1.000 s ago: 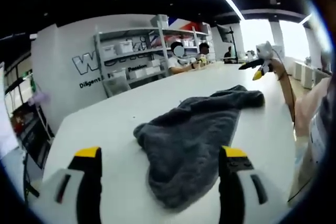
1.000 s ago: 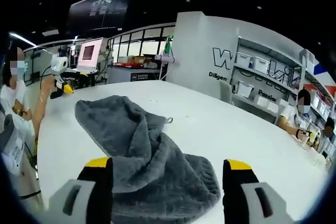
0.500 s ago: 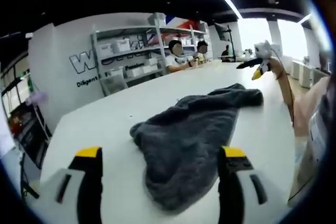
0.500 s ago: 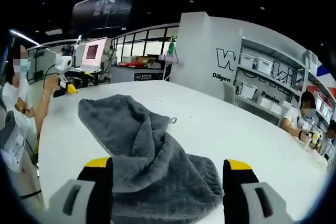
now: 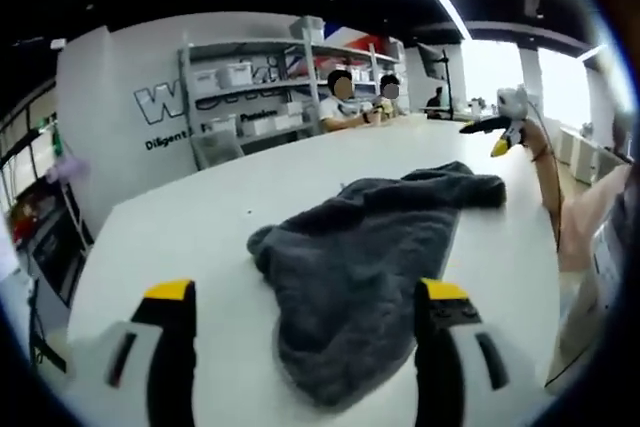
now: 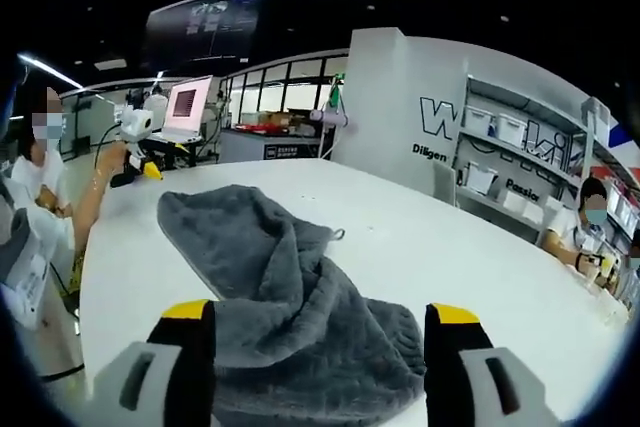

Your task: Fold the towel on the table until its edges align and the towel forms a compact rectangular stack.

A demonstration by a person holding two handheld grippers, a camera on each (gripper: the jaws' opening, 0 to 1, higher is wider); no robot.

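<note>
- Both grippers stand with jaws spread wide and nothing between them: the left gripper (image 5: 305, 297) and the right gripper (image 6: 318, 317) each show 2 yellow-tipped black fingers (image 5: 170, 292) rising from the bottom of their views
- Grey towel (image 5: 370, 267) lies rumpled and unfolded on the white table (image 5: 180, 237), one end bunched close to the left gripper, the other trailing away across the tabletop
- Seen from the right gripper view, the towel (image 6: 290, 307) heaps up in loose folds between and just past the jaws, a small loop (image 6: 340, 235) poking from one edge; the table (image 6: 450, 257) spreads bare beyond it
- Neither gripper touches the cloth
- At the table's far edge, a person's hand (image 6: 108, 160) holds up another gripper (image 6: 142, 137) with yellow tips
- 2 seated people (image 5: 345, 112) sit at the far end of the table before grey shelves (image 5: 240, 97) stacked with bins, beside a white wall with lettering (image 5: 160, 107)
</note>
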